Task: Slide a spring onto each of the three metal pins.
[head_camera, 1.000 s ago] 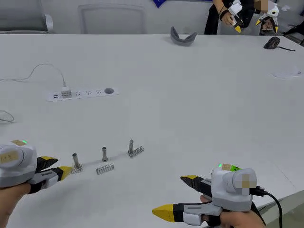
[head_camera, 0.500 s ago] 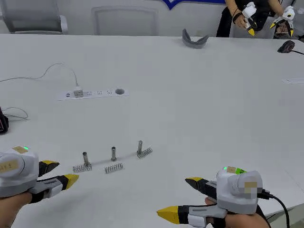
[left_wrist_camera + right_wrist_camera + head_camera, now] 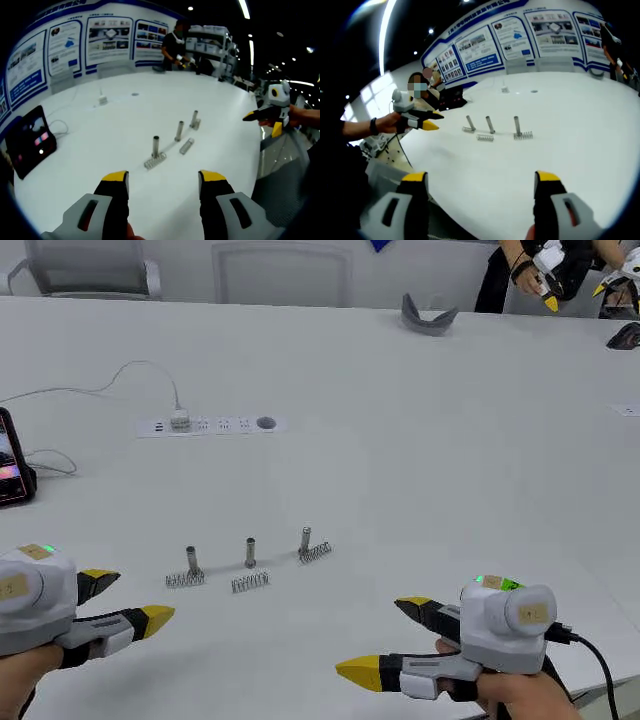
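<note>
White table (image 3: 430, 470), poster wall (image 3: 107, 35) behind; left gripper (image 3: 130, 595) and right gripper (image 3: 381, 637) jaws spread.

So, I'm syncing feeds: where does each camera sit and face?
Head view: headset, looking down at the three pins; left claw and right claw at bottom.
Left gripper view: rides left claw, faces pins; own jaws below, right claw beyond.
Right gripper view: rides right claw, faces pins; own jaws below, left claw beyond.
All share pins and springs.
</note>
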Motion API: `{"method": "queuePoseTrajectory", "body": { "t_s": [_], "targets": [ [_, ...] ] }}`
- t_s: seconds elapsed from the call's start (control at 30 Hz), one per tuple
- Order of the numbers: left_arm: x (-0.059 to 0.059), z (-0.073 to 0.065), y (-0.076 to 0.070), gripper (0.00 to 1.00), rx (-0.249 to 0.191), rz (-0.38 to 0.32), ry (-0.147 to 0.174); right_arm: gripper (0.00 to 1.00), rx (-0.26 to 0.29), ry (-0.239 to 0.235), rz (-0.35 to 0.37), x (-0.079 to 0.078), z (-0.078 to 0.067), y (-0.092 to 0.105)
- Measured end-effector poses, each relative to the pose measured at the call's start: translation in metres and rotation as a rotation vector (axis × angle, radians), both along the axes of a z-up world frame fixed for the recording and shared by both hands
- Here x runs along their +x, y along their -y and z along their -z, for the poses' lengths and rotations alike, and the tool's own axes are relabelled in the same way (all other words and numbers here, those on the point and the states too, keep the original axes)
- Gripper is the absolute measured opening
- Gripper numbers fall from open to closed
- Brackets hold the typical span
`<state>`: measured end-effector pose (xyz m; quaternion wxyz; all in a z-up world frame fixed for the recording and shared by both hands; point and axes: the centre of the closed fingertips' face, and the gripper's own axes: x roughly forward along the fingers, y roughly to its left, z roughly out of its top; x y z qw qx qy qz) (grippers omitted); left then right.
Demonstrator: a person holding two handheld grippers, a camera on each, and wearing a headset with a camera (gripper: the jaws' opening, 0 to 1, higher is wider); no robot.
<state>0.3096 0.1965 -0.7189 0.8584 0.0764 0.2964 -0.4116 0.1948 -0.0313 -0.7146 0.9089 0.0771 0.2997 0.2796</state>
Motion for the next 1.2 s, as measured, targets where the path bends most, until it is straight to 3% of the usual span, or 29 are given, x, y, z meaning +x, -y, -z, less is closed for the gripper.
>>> {"method": "queuePoseTrajectory", "body": {
  "t_s": [0.37, 0.63, 0.77, 0.87, 1.2],
  "targets": [
    [-0.013, -0.005, -0.016, 0.66, -0.021, -0.036, -0.005, 0.89, -0.009, 0.000, -0.040, 0.008, 0.000, -0.008],
    [-0.020, 0.001, -0.030, 0.72, -0.019, -0.063, -0.027, 0.90, -0.017, -0.015, -0.068, 0.009, 0.005, -0.018],
    [-0.023, 0.001, -0.030, 0.74, -0.018, -0.052, -0.028, 0.89, -0.021, -0.023, -0.075, 0.009, 0.007, -0.020],
    [-0.024, 0.002, -0.029, 0.74, -0.010, -0.036, -0.030, 0.81, -0.023, -0.041, -0.100, 0.005, 0.009, -0.024],
    [-0.018, 0.003, -0.018, 0.76, 0.018, 0.034, -0.024, 0.85, -0.045, -0.054, -0.115, 0.005, 0.014, -0.027]
  ]
}}
